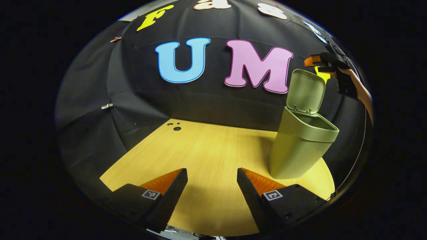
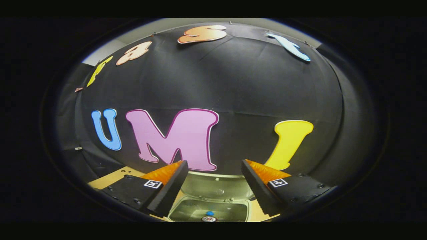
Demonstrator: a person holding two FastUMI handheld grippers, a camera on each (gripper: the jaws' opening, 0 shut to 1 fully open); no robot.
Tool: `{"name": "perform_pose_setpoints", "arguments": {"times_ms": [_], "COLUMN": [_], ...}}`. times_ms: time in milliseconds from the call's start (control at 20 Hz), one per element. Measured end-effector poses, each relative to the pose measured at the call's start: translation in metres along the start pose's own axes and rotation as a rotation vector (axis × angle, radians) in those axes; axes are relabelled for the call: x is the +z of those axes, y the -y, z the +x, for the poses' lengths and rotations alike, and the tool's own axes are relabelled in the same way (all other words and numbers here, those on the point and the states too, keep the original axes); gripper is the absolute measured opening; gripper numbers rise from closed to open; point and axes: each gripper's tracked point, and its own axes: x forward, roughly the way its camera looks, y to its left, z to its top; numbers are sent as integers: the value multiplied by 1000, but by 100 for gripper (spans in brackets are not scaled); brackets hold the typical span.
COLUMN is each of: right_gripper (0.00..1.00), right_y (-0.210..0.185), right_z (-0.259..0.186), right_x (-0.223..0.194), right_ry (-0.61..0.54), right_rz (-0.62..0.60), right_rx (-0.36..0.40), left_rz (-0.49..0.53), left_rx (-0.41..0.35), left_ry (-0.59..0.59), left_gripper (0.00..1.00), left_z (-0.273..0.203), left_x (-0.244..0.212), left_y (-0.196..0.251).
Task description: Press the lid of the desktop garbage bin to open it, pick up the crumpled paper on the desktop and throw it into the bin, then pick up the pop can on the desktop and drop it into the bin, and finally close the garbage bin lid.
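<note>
Left gripper view: left claw (image 1: 212,186) at 6 o'clock, fingers spread wide, nothing between them, low over the desk (image 1: 206,150).
Bin: green garbage bin (image 1: 300,146) stands upright on the desk at about 4 o'clock, mouth open.
Lid: lid (image 1: 306,90) tilted up at the bin's far edge, hinged.
Far claw: right claw (image 1: 322,66) at 2 o'clock, above and behind the raised lid, held by a hand (image 1: 362,91); its spread cannot be told from here.
Right gripper view: right claw (image 2: 213,188) spread apart, empty, directly over the open bin (image 2: 208,208).
Contents: a small round item (image 2: 209,218), likely the pop can's top, lies inside the bin at 6 o'clock; a blue speck just above it, unclear.
</note>
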Motion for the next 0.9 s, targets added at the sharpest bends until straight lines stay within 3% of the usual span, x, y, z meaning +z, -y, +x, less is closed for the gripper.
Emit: {"name": "perform_pose_setpoints", "arguments": {"times_ms": [200, 350, 550, 900], "right_gripper": [99, 98, 98, 96], "right_y": [0, -1, 2, 2], "right_z": [21, 38, 61, 45], "right_x": [8, 8, -15, -39], "right_ry": [14, 4, -70, -175], "right_rz": [-31, -67, -42, 9], "right_rx": [-28, -39, -64, -55], "left_rz": [-14, -82, -120, -105], "left_rx": [3, 4, 35, 44], "left_ry": [3, -4, -17, 6], "left_gripper": [96, 96, 96, 96], "left_z": [3, 7, 12, 14], "left_x": [-5, -9, -12, 0], "left_y": [-15, -26, -51, -70]}}
